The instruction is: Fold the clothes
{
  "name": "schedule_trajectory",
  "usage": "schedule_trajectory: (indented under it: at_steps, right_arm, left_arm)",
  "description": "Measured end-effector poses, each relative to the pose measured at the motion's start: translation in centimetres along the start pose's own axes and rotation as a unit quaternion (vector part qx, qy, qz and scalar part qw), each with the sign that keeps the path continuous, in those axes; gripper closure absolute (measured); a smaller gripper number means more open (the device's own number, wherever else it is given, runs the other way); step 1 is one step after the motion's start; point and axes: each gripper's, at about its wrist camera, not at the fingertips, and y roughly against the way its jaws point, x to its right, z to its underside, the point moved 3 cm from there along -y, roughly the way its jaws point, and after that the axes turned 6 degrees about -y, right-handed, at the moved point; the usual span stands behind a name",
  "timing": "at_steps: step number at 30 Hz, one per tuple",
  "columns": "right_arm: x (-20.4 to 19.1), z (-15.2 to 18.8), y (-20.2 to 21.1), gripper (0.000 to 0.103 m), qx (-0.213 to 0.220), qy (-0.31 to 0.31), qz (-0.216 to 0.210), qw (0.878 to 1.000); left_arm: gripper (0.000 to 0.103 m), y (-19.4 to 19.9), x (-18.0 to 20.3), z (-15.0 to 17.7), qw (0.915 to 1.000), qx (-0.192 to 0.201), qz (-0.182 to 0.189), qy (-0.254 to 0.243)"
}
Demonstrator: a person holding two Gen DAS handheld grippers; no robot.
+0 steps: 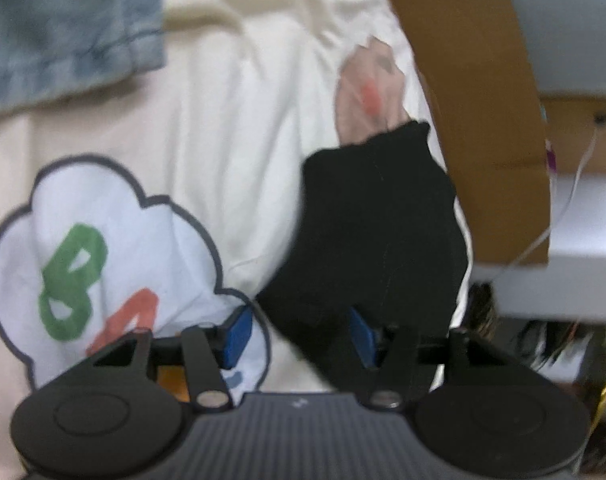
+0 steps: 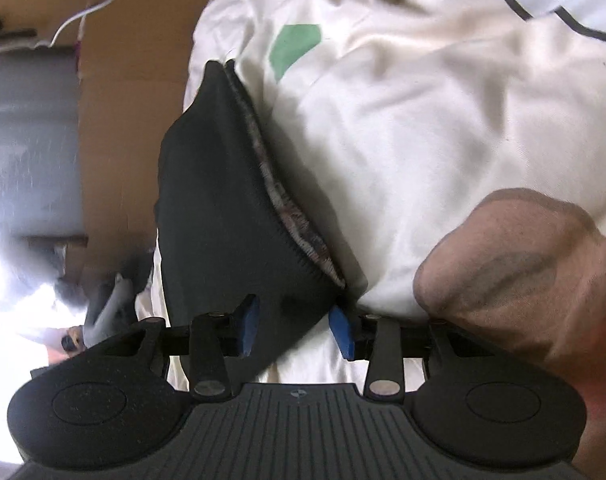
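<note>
Black garment (image 2: 223,208), one, between the blue pads of both grippers.

We log the left gripper (image 1: 299,336) spread wide, the garment's lower end between its pads, grip unclear; the right gripper (image 2: 295,330) likewise apart, fabric hanging between. In the right view its long axis runs from the pads up and leftward. Beneath: one cream printed garment (image 1: 231,128), one denim piece (image 1: 63,40), one hand (image 1: 369,92). Right: brown cardboard (image 1: 475,100).

Black fabric (image 1: 379,240) hides the left jaws' right pad; the denim garment (image 1: 63,36) is blurred and cut off.
</note>
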Motion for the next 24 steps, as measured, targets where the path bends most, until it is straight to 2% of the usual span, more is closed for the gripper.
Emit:
schedule_trajectory:
  at_steps: [1,2,4,5,6,9,13,15,16,17,18,21,24]
  right_arm:
    - [0.1,-0.2,0.0,0.066,0.001,-0.002,0.002,1.0]
    - [0.1,-0.2,0.0,0.083,0.003,-0.004,0.005,1.0]
    - [0.1,-0.3,0.0,0.089,0.007,-0.005,0.007,1.0]
    - [0.0,-0.3,0.1,0.091,0.008,-0.002,0.006,1.0]
    - [-0.4,-0.3,0.1,0.094,0.01,0.004,0.005,1.0]
    - [-1.5,-0.4,0.5,0.095,0.018,0.019,-0.004,1.0]
    - [-2.3,-0.6,0.4,0.095,0.017,0.025,-0.006,1.0]
    - [-1.5,-0.7,0.5,0.092,0.013,0.019,0.002,1.0]
    - [-0.7,-0.8,0.7,0.087,0.01,0.012,0.006,1.0]
    - [-0.3,-0.8,0.6,0.077,0.009,0.006,0.007,1.0]
    - [-0.1,-0.7,0.6,0.071,0.009,0.004,0.005,1.0]
    - [0.3,-0.6,0.3,0.07,0.006,-0.005,-0.005,1.0]
    - [0.5,-0.6,0.0,0.069,0.005,-0.017,-0.014,1.0]
  left_arm:
    - [0.048,-0.1,0.0,-0.1,1.0,0.003,0.003,0.005]
    - [0.052,-0.1,0.0,-0.1,1.0,0.006,0.004,0.003]
    - [0.068,0.1,0.4,-0.1,0.9998,0.017,-0.001,-0.009]
    - [0.092,0.3,0.5,0.0,0.9996,0.023,0.0,-0.015]
    - [0.095,0.6,0.6,0.0,0.9994,0.028,0.006,-0.017]
    - [0.096,1.5,0.9,-0.1,0.9983,0.045,0.001,-0.035]
    - [0.094,1.8,0.7,0.0,0.9983,0.04,-0.001,-0.043]
    - [0.08,1.5,0.3,0.1,0.9988,0.03,-0.01,-0.037]
    - [0.074,1.4,0.2,0.3,0.9989,0.028,-0.012,-0.035]
    - [0.063,1.1,0.1,0.4,0.9991,0.026,-0.013,-0.032]
    - [0.056,0.9,0.0,0.6,0.9992,0.024,-0.013,-0.03]
    - [0.049,0.3,0.2,0.8,0.9993,0.017,-0.005,-0.032]
    - [0.049,-0.1,0.0,0.6,0.9995,0.017,0.009,-0.025]
